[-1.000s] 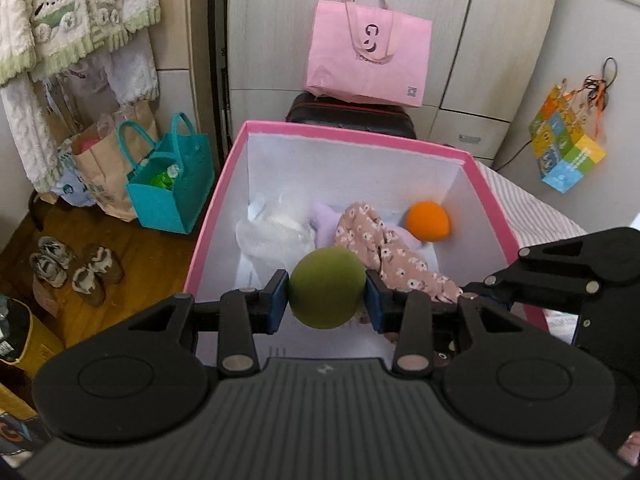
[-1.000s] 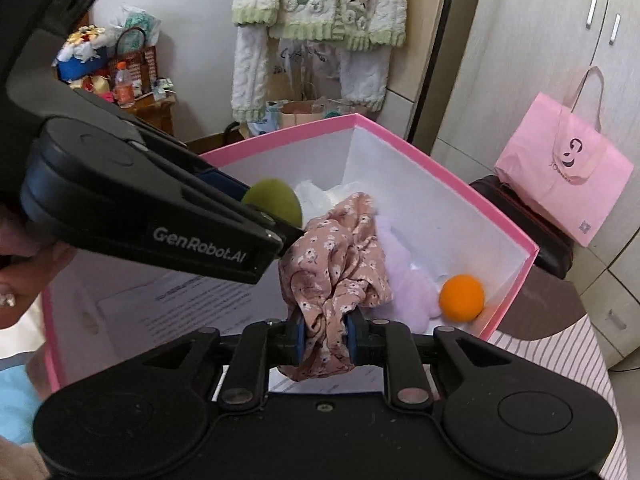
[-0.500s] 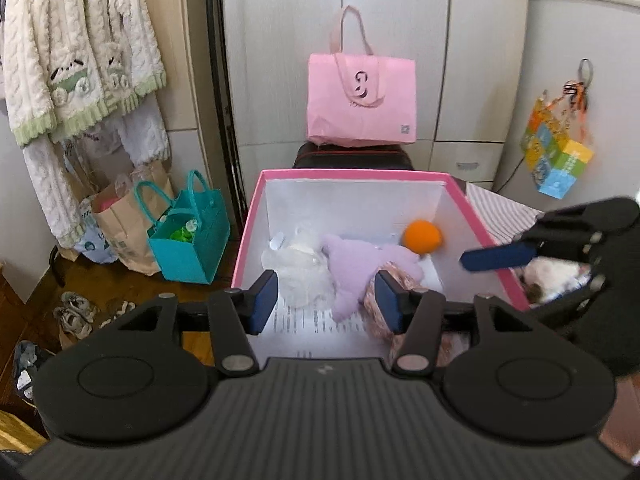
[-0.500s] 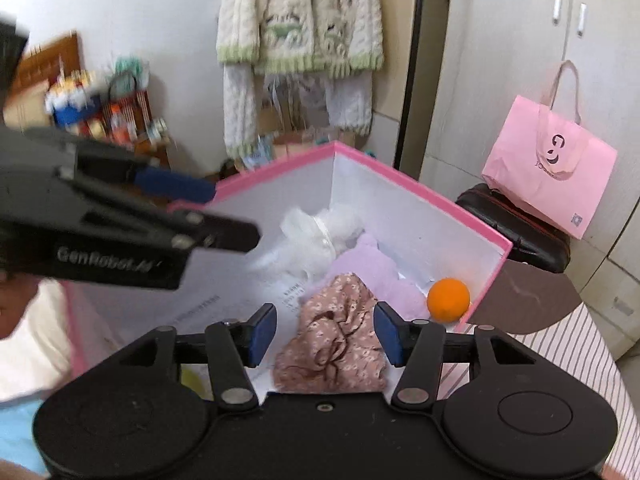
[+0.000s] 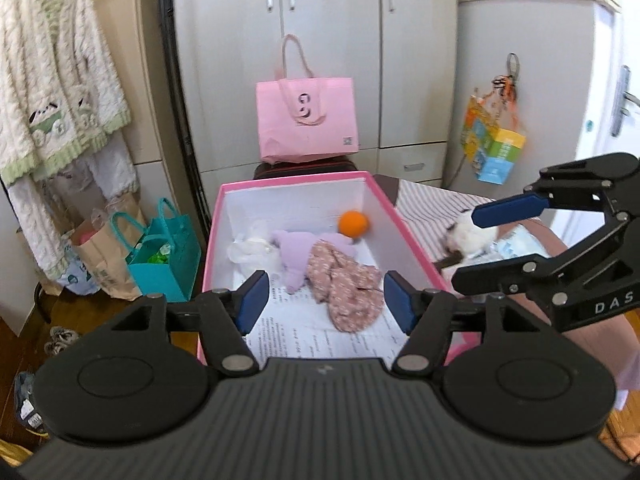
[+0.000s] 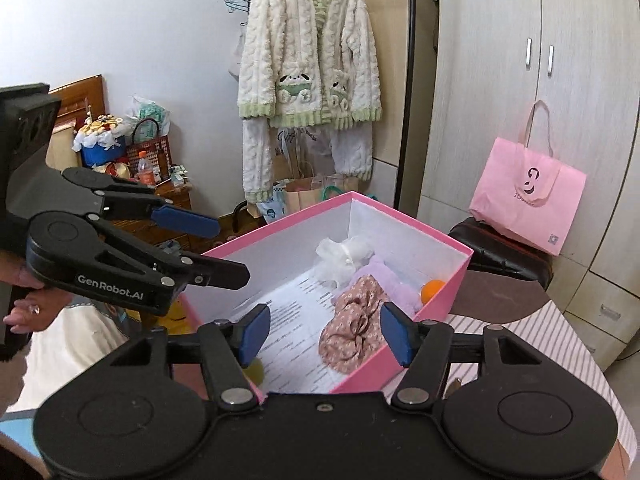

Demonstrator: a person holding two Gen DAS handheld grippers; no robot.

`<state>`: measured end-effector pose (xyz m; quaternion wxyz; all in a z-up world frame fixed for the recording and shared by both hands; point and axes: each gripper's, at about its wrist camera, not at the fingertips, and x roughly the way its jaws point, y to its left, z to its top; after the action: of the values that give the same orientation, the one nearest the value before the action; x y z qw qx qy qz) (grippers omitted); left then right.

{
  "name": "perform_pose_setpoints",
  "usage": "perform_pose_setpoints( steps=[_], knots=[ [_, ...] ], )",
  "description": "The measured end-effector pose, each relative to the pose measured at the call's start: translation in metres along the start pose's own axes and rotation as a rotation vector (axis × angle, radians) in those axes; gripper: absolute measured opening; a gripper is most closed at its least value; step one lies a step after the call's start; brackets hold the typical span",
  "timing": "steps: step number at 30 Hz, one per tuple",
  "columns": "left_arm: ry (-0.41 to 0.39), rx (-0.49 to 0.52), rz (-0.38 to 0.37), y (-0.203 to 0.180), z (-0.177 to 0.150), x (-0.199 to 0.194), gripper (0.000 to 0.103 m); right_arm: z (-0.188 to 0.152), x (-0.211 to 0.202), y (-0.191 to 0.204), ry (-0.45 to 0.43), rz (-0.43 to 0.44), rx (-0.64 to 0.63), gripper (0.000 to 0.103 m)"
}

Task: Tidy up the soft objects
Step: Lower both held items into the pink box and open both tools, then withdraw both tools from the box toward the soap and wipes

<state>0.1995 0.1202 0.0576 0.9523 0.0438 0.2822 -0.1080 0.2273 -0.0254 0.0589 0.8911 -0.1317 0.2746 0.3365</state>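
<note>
The pink box [image 5: 296,178] [image 6: 404,226] holds an orange ball [image 5: 353,224] [image 6: 432,290], a purple soft piece [image 5: 298,250] [image 6: 390,278], a white fluffy piece [image 5: 250,246] [image 6: 340,260] and a floral cloth [image 5: 348,286] [image 6: 352,332]. My left gripper [image 5: 326,306] [image 6: 224,248] hangs before the box, jaws opening, nothing between them. My right gripper [image 6: 325,330] [image 5: 484,244] is beside it to the right, jaws also opening and empty, with the cloth lying below. A green ball [image 6: 253,372] peeks out at the box's near corner, mostly hidden by a finger.
A pink tote bag [image 5: 306,120] sits on a black case behind the box. Teal and paper bags [image 5: 160,256] stand on the floor to the left, under a hanging cardigan [image 6: 310,60]. A white plush toy [image 5: 474,236] lies on the striped cover to the right. A hand [image 6: 24,312] holds the left gripper.
The left gripper has let go of the green ball and the right one the floral cloth. Both have opened and drawn back and up from the box. The cloth now lies inside.
</note>
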Motion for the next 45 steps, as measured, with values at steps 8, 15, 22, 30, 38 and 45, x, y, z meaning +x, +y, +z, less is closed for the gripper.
perform_pose_setpoints(
  steps=[8,15,22,30,38,45],
  knots=[
    [-0.021,0.069,-0.005,-0.02,-0.008,-0.033,0.067,-0.009,-0.036,0.019,-0.006,-0.019,-0.045,0.072],
    [-0.013,0.092,-0.062,-0.035,-0.016,-0.055,0.068,-0.028,-0.069,0.033,-0.014,-0.069,-0.091,0.083],
    [0.025,0.101,-0.189,-0.059,-0.025,-0.065,0.071,-0.056,-0.107,0.032,-0.039,-0.129,-0.078,0.085],
    [0.03,0.112,-0.303,-0.098,-0.034,-0.058,0.083,-0.094,-0.136,0.02,-0.018,-0.178,-0.049,0.088],
    [0.021,0.045,-0.371,-0.135,-0.032,-0.024,0.083,-0.127,-0.143,-0.008,-0.014,-0.21,-0.01,0.088],
    [0.034,-0.012,-0.353,-0.159,-0.026,0.028,0.083,-0.149,-0.135,-0.046,-0.014,-0.197,0.026,0.088]
  ],
)
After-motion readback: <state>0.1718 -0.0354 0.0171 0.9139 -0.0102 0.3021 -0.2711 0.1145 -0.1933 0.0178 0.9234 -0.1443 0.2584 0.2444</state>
